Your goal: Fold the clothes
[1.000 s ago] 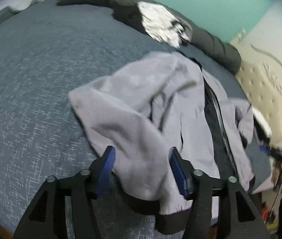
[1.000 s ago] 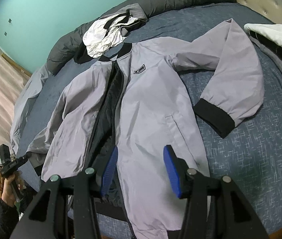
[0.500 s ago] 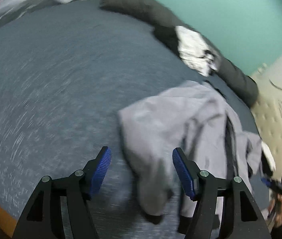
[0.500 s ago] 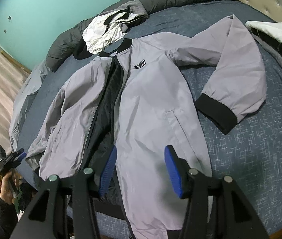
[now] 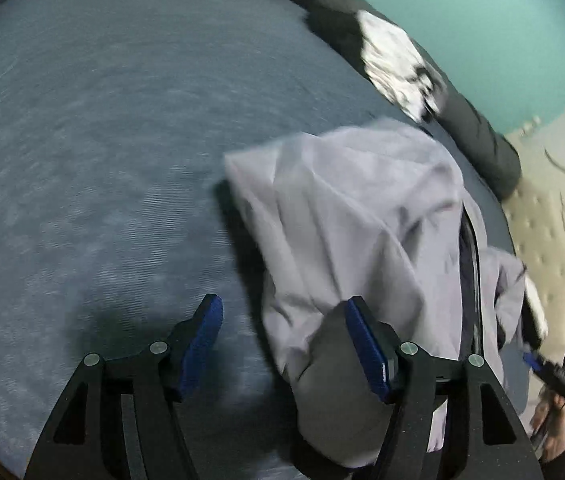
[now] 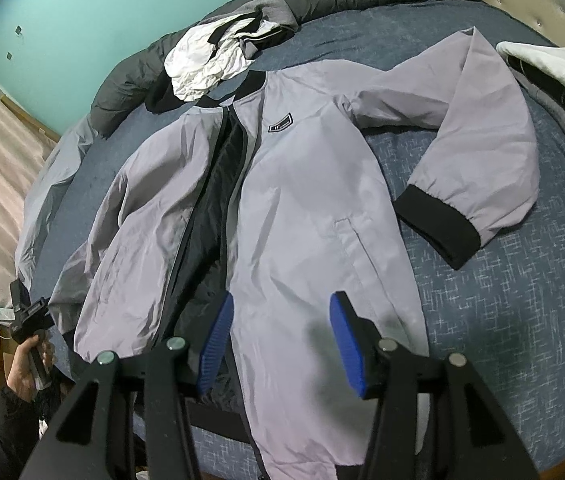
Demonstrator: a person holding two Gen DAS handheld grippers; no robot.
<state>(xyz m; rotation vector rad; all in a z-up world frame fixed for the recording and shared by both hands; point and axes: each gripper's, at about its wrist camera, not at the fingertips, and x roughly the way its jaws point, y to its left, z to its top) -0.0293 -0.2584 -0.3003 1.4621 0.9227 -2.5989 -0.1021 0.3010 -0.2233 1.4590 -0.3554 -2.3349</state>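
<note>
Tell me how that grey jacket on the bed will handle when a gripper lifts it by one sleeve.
The grey jacket is probably floppy: its sleeve already lies crumpled over the body. The thin, faintly shiny fabric looks light and perhaps slippery between the pads. The black cuff seems thicker, likely a surer place to pinch. The open front may sag apart.

The left gripper (image 5: 282,336) is pitched steeply downward, its blue pads (image 5: 366,350) set well apart with nothing pressed between them. The right gripper (image 6: 280,344) is angled downward likewise, jaws parted, nothing gripped. In the right wrist view, a bare hand (image 6: 28,366) below a dark sleeve is seen at the far left, wrapped around the left gripper's handle.
</note>
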